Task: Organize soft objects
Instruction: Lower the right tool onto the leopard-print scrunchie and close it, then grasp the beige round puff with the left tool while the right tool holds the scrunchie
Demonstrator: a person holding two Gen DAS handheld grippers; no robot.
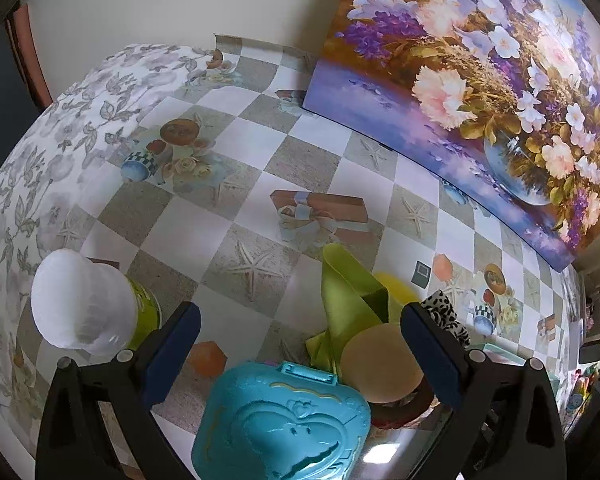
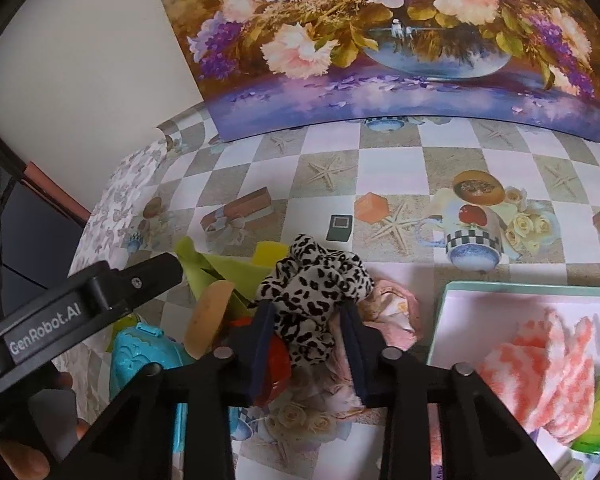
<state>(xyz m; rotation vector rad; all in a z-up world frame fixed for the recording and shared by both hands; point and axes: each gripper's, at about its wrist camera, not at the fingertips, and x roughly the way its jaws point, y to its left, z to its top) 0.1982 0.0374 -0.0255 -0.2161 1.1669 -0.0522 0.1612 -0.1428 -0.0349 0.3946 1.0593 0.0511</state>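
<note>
Lifting straight up is advised while the leopard-print scrunchie (image 2: pixel 314 296) is pinched by the right gripper (image 2: pixel 310 316), before the tray (image 2: pixel 452 304) is reached; the left gripper (image 1: pixel 300 344) is spread, empty.

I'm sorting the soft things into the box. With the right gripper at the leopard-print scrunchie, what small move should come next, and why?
Probably lift the leopard-print scrunchie straight up. The right gripper has its jaws closed on it, so it seems gripped, but it still sits in the pile beside the pink cloth. Once clear, the white box holding the coral-striped cloth lies to the right.
</note>
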